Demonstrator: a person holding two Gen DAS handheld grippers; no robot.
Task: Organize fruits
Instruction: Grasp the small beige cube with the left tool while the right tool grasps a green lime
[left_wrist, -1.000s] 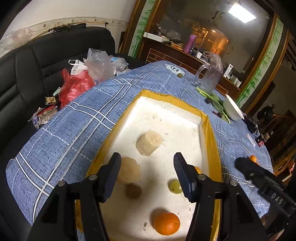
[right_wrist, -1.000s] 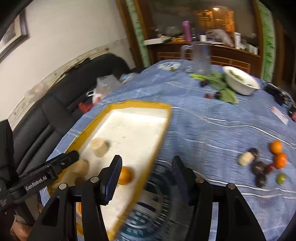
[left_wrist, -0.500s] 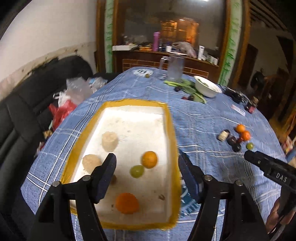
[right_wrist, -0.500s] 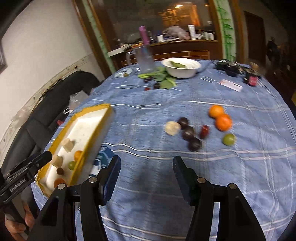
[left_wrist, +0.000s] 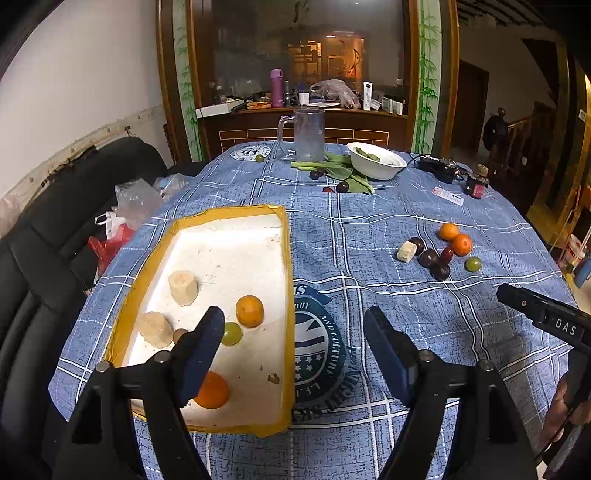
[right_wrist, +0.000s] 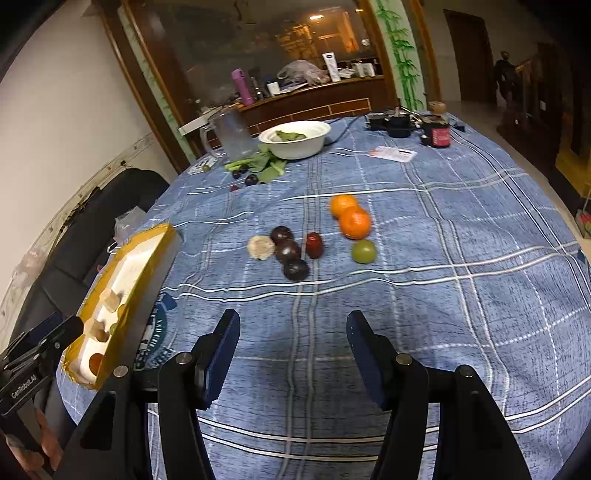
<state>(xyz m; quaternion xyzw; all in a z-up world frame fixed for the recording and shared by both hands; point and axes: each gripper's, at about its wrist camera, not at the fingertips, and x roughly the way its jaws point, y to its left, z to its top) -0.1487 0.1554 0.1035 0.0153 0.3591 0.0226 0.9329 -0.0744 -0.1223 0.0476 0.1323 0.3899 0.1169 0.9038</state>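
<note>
From the left wrist, the left tongs (left_wrist: 293, 345) hung wide apart and empty over the near edge of the yellow-rimmed tray (left_wrist: 289, 295), which held two oranges (left_wrist: 249, 311), a green fruit (left_wrist: 232, 333) and pale chunks.

From the right wrist, the right tongs (right_wrist: 291, 350) gaped empty above the desk (right_wrist: 461, 258), the loose fruit cluster (right_wrist: 314, 236) lying well ahead.

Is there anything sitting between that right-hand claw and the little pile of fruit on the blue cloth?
Nothing visible. The open right gripper faces the loose cluster of fruit across bare blue checked tablecloth. The yellow-rimmed white foam tray lies off to the left, and the white bowl stands beyond the fruit, neither of them in that path.
</note>
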